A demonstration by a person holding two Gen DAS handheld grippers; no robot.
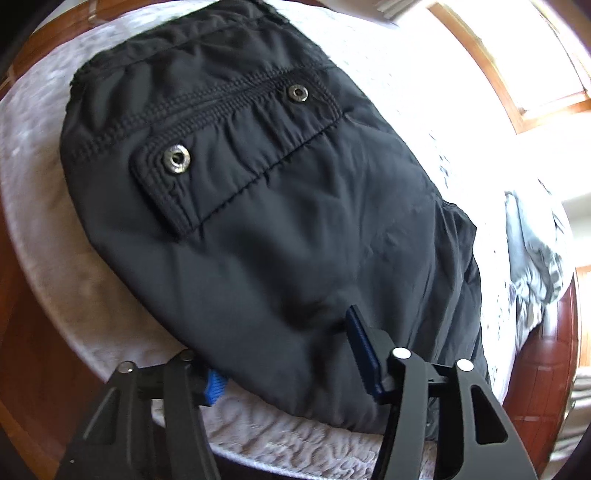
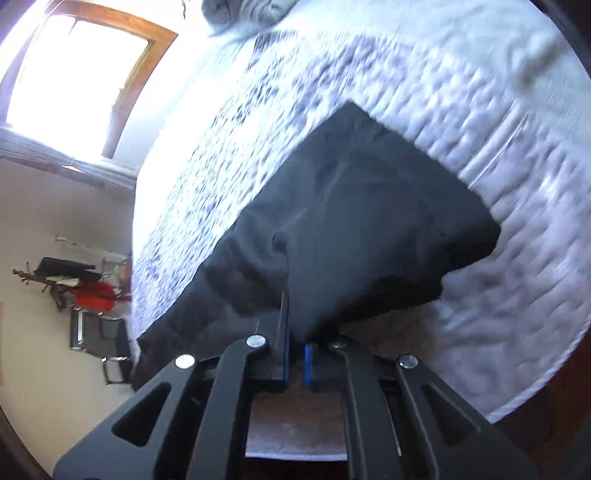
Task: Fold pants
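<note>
The black pants (image 1: 280, 221) lie on a white textured bedspread (image 1: 44, 206), with a flap pocket and two metal snaps (image 1: 177, 158) facing up. My left gripper (image 1: 284, 358) is open, its blue-padded fingers either side of the near edge of the pants, one finger lying on the fabric. In the right wrist view the pants (image 2: 362, 221) are a dark folded mass. My right gripper (image 2: 297, 354) is shut on a fold of the black fabric and holds it slightly lifted off the bedspread (image 2: 480, 110).
A grey crumpled garment (image 1: 535, 258) lies further along the bed; it also shows in the right wrist view (image 2: 251, 14). Wooden floor (image 1: 22, 332) borders the bed. A bright window (image 2: 74, 74) and a rack with clutter (image 2: 85, 291) stand beyond the bed.
</note>
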